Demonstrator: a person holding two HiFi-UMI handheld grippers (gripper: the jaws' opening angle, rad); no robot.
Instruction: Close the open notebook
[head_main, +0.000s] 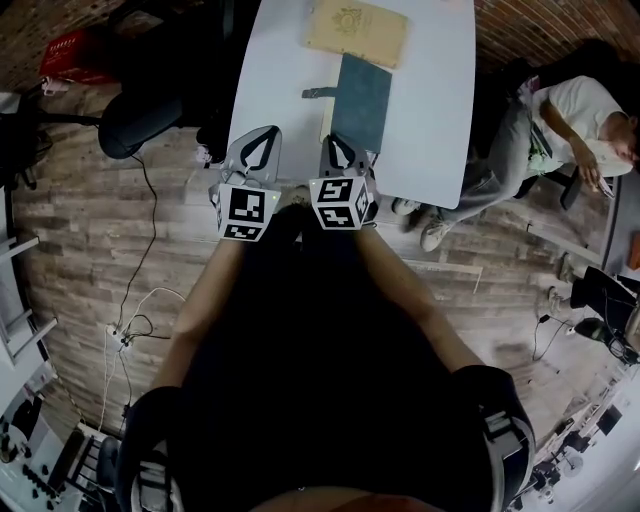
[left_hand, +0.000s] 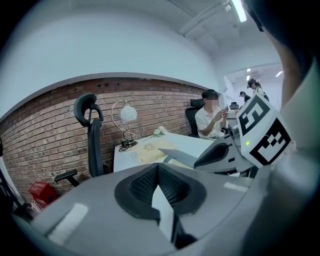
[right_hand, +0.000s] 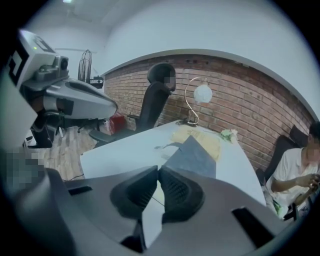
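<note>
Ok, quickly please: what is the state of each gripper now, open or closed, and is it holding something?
Left gripper: closed, holding nothing.
Right gripper: closed, holding nothing.

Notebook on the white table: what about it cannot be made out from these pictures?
Head view: the near end of the dark notebook is hidden behind the right tool.
Right gripper view: its near edge is hidden behind the tool's own shut jaws.
All views: the print on the tan sheet is too small to read.
</note>
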